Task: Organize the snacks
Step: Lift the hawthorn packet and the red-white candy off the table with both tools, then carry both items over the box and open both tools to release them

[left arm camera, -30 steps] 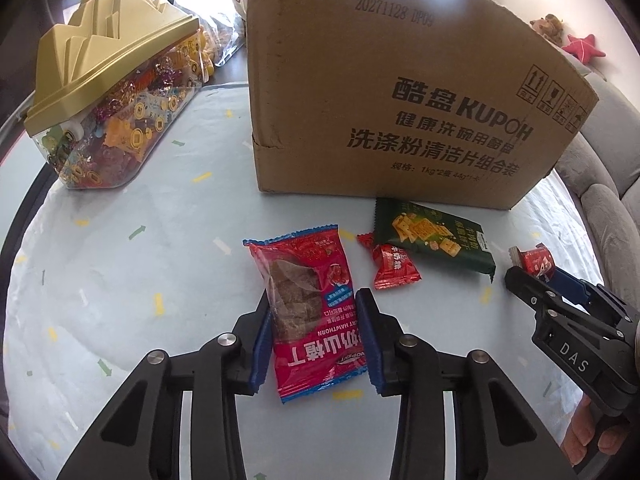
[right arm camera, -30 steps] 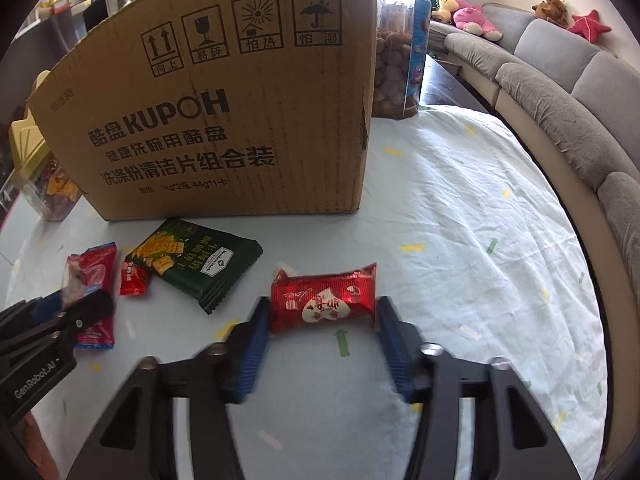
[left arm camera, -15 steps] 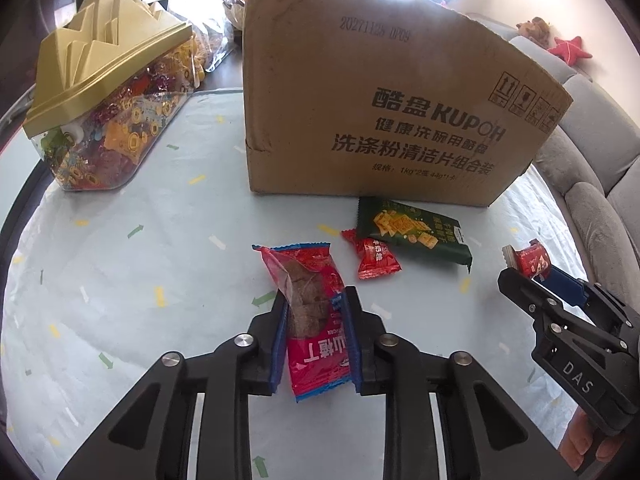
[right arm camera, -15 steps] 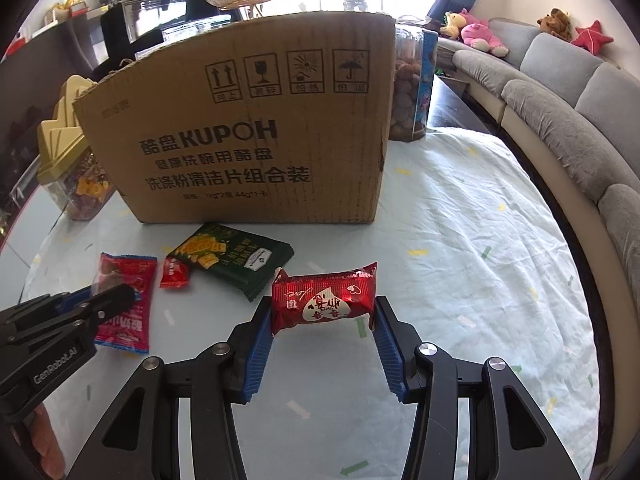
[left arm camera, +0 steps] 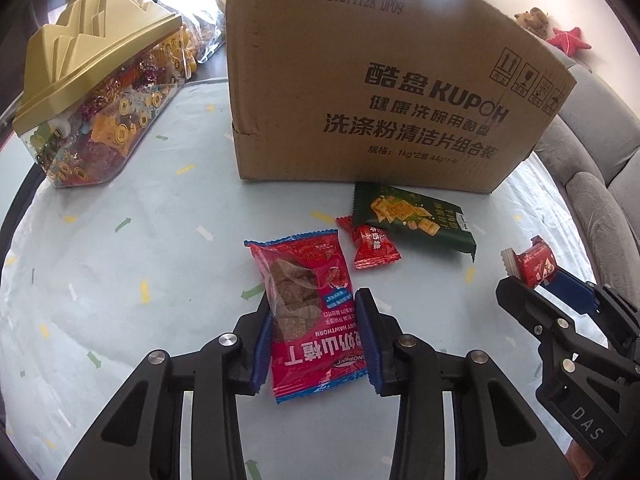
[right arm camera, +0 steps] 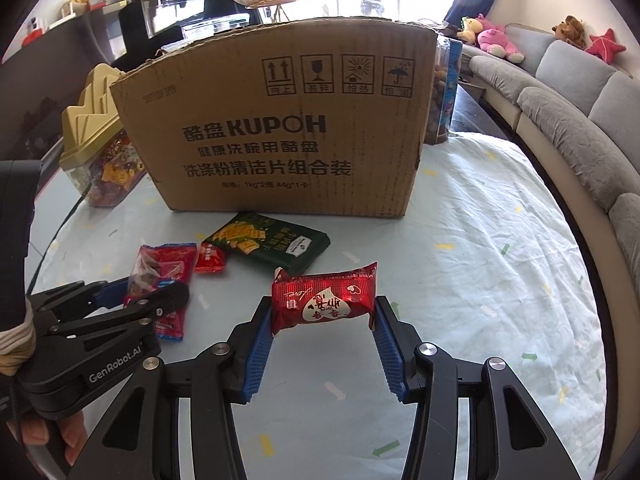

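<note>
1. Left tongs point(left arm camera: 314, 334) are being held pressed onto a hawthorn pack point(left arm camera: 310, 312), the blue pads point(left arm camera: 262, 344) touching both long edges of the wrapper.
2. That pack is being pinched around its near half, while its far end is sticking out ahead toward the box point(left arm camera: 380, 80); whether it is lifted off the cloth cannot be told.
3. Right tongs point(right arm camera: 324, 334) are being held closed on a red cake point(right arm camera: 324, 298), gripped crosswise by its two crimped ends.
4. The cake is being kept above the tablecloth point(right arm camera: 500, 240), in front of the box's near face.
5. A green cracker pack point(left arm camera: 414, 216) is being left flat on the cloth, just before the box's bottom edge.
6. A small red candy point(left arm camera: 372, 244) is being left touching the cracker pack's near left corner, between it and the hawthorn pack.
7. A clear tub point(left arm camera: 100, 120) with a gold lid, filled with wrapped sweets, is being kept to the left of the box, well apart from the loose snacks.
8. A tall jar point(right arm camera: 442, 92) of brown snacks is being seen behind the box's right corner in the right wrist view.
9. A grey sofa point(right arm camera: 580, 120) with plush toys is being seen along the right, beyond the table.
</note>
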{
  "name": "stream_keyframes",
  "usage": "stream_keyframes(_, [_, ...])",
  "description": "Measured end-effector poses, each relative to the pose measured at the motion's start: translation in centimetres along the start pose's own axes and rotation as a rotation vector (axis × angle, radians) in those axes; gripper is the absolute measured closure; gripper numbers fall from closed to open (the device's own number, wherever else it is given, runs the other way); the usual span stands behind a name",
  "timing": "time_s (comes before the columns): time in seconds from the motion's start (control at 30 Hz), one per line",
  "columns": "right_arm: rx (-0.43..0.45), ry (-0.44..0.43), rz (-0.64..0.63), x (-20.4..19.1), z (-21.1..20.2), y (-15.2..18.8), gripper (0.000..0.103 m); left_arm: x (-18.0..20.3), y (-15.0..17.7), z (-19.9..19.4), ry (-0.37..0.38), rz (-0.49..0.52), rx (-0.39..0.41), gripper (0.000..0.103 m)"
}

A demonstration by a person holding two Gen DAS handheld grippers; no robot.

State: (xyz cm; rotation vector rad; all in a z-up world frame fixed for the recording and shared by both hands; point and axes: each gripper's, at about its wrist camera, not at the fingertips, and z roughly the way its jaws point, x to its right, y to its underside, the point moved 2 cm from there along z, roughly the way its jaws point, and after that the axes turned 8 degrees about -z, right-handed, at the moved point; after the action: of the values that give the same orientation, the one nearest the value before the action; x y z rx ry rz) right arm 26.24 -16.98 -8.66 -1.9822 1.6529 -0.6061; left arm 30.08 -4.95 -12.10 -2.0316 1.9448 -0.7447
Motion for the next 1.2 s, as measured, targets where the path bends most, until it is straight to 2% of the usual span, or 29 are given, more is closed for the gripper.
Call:
stream_keyframes(0.03, [0.001, -0.003, -0.002, 0.0, 0.0, 0.0, 0.053, -0.1, -0.1, -0.5, 0.004, -0.001, 0.015, 0.075])
stream_keyframes(0.1, [0.006, -0.009, -0.006, -0.2, -0.2, -0.1, 0.053, -0.4, -0.4, -1.2, 0.023, -0.006, 0.024, 0.085])
stream_keyframes(0.3, [0.028, -0.009, -0.013, -0.3, -1.0, -0.4, 0.053, -0.7, -0.4, -1.3, 0.025, 0.005, 0.024, 0.084])
stream_keyframes(0.33, [0.029, -0.008, -0.014, -0.4, -1.0, -0.3, 0.053, -0.7, -0.4, -1.3, 0.024, 0.004, 0.022, 0.082])
stream_keyframes(0.4, [0.026, -0.009, -0.015, -0.4, -1.0, -0.3, 0.053, -0.6, -0.3, -1.0, 0.024, 0.010, 0.007, 0.060])
stream_keyframes(0.53, [0.023, -0.018, -0.011, -0.4, -1.0, -0.2, 0.053, -0.2, 0.2, 0.0, -0.015, 0.020, -0.022, 0.051])
stream_keyframes(0.63, [0.027, -0.012, -0.013, -0.3, -1.0, -0.2, 0.053, 0.1, 0.4, 0.4, -0.037, 0.041, -0.010, 0.052])
stream_keyframes(0.7, [0.026, -0.014, -0.010, -0.2, -1.0, -0.2, 0.053, 0.4, 0.6, 0.3, -0.056, 0.047, 0.005, 0.060])
stream_keyframes(0.97, [0.024, -0.018, -0.012, -0.3, -0.9, -0.2, 0.053, 0.2, 0.7, -0.5, -0.012, 0.026, 0.002, 0.062])
stream_keyframes(1.2, [0.049, -0.024, -0.014, -0.4, -1.9, -0.8, 0.053, 0.3, -0.4, -4.1, 0.032, 0.016, 0.074, 0.062])
